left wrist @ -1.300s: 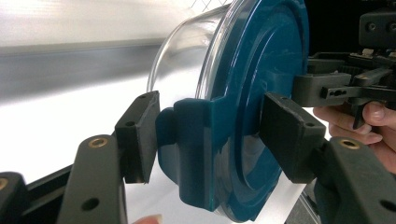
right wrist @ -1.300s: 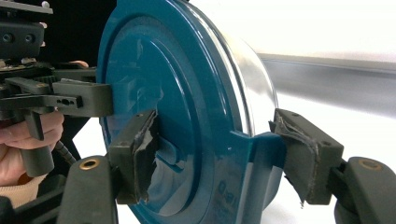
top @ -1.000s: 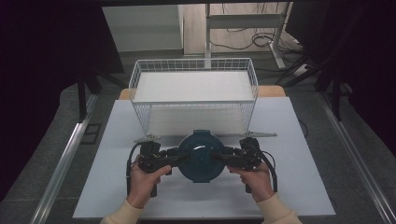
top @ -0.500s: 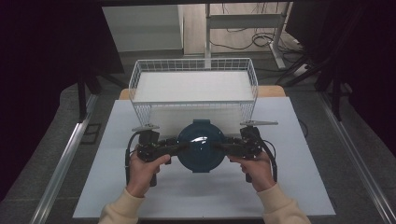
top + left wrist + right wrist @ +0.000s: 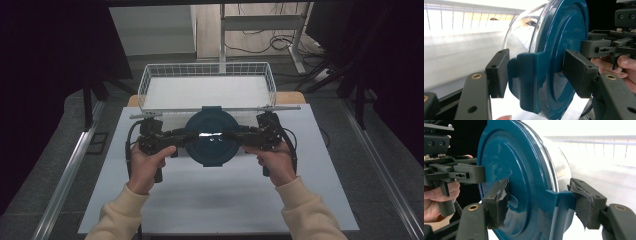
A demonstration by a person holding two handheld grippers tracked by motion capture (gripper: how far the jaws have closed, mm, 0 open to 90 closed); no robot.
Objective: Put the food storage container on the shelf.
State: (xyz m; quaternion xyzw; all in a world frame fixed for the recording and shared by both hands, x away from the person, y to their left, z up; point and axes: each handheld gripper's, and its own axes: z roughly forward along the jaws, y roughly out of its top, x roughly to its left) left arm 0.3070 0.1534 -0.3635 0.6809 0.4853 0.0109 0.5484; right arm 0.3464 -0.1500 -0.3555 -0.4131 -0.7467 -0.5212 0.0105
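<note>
A round clear container with a teal lid hangs level above the white table, just in front of the wire basket. My left gripper grips its left side and my right gripper its right side. In the left gripper view the pads of my left gripper press on a teal side clip of the lid. The right gripper view has my right gripper clamped over the opposite clip of the lid, with worn padding on its fingers.
The white wire basket stands at the table's far edge with a white bottom and nothing in it. The white table stretches toward the person. Metal rails run along both sides, and cables lie on the floor behind.
Both hands have raised the container off the table and carried it up the picture, toward the basket's near rim. The grip on both sides is unchanged.
</note>
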